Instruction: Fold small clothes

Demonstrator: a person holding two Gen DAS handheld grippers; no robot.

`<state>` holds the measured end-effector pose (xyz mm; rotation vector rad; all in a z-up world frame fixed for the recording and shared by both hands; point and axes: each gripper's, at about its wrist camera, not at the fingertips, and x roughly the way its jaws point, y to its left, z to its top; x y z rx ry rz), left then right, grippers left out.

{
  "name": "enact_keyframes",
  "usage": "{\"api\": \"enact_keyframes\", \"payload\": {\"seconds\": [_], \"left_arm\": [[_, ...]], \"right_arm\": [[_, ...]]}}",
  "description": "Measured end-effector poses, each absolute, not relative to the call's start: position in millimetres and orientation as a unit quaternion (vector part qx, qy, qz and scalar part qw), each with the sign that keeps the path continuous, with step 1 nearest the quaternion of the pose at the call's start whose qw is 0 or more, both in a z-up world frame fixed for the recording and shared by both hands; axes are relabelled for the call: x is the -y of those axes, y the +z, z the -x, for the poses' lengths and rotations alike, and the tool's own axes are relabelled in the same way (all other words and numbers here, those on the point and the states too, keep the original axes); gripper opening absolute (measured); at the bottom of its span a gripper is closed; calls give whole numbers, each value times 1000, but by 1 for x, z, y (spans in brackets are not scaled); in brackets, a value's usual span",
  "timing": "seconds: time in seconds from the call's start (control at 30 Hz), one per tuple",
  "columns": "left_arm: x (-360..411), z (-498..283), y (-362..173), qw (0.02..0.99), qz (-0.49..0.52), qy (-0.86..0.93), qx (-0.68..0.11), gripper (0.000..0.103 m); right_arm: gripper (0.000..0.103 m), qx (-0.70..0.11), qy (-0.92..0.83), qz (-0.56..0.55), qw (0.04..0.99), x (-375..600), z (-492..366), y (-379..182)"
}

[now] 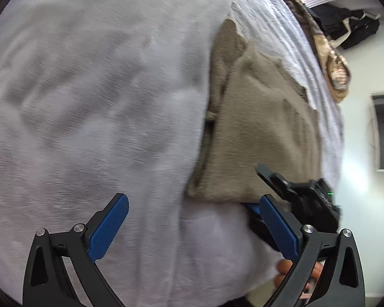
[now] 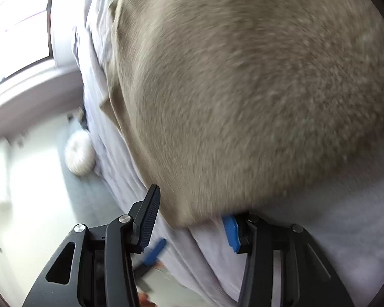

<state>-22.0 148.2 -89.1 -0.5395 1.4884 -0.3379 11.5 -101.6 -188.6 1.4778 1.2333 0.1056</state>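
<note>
Through the left wrist camera we see our left gripper (image 1: 194,220) with its two blue-padded fingers (image 1: 107,227) spread wide apart, holding nothing, above a pale lilac bed sheet (image 1: 89,102) that fills most of the view. A folded khaki-brown garment (image 1: 261,138) lies flat on the sheet, up and to the right of this gripper, with its near edge just beside the right-hand finger. Touching that near edge is our right gripper (image 1: 302,194), seen as a blurred black shape. Beyond the garment's far end, a tan patterned cloth (image 1: 338,76) sits at the sheet's edge, and dark clothing (image 1: 345,25) hangs behind it. Through the right wrist camera the same khaki-brown garment (image 2: 243,97) fills most of the blurred view. Our right gripper (image 2: 192,220) has its fingers (image 2: 148,220) well apart, one on each side of the garment's near corner, not closed on it. Below the garment the lilac sheet (image 2: 332,217) shows, and to the garment's left, on the pale floor, rests a round white cushion (image 2: 79,153).
</note>
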Motion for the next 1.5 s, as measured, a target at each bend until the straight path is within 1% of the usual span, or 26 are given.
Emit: {"api": "enact_keyframes", "payload": {"seconds": [0.03,0.07,0.1,0.2,0.3,0.43,0.57,0.7,0.73,0.77,0.8,0.87,0.93,0.97,1.0,1.03,1.13,1.23,1.37,1.5], "left_arm": [[-147,20,-92,679,257,-160,-669,102],[-145,19,-96,669,271,-168,-671,102],[-144,16,-99,655,295,-183,-671,102],[-143,9,-100,636,341,-211,-659,102],[-137,-11,-103,628,368,-234,-645,102],[-120,-46,-114,624,370,-250,-642,102],[-92,-80,-117,626,349,-278,-639,102],[-63,-107,-110,651,293,-283,-640,102],[-60,-111,-110,654,280,-281,-644,99],[-56,-112,-110,656,267,-279,-649,86],[-49,-115,-112,658,243,-272,-659,77],[-43,-116,-117,658,211,-256,-676,42],[-40,-115,-121,661,190,-245,-683,35],[-40,-113,-121,665,186,-242,-681,29],[-39,-112,-119,672,182,-239,-677,29],[-37,-112,-116,678,177,-235,-674,28],[-34,-108,-108,692,165,-228,-664,26],[-33,-107,-91,708,166,-224,-649,23],[-21,-108,-62,728,155,-224,-629,21],[13,-107,-29,747,131,-239,-606,20]], "right_arm": [[38,-516,45,-647,559,102,-12,-192],[13,-505,49,-663,550,103,-12,-193],[8,-496,55,-675,543,107,-13,-192],[8,-460,89,-702,536,113,-19,-178],[8,-449,125,-691,552,121,-28,-153],[8,-442,152,-677,568,127,-38,-128],[8,-451,165,-661,576,129,-34,-123],[8,-469,167,-646,578,125,-33,-127],[8,-473,168,-646,576,123,-32,-130],[8,-474,169,-646,575,121,-32,-131],[8,-475,169,-646,574,120,-33,-131],[8,-479,170,-643,572,119,-32,-133],[8,-489,171,-634,573,120,-30,-133],[8,-500,169,-625,575,120,-31,-133],[9,-510,167,-616,577,119,-34,-133],[12,-525,165,-601,579,119,-33,-132],[12,-572,168,-552,583,127,-26,-127],[13,-588,166,-521,596,143,-13,-117],[13,-580,145,-518,612,180,5,-105],[13,-556,100,-507,651,231,10,-92]]}}
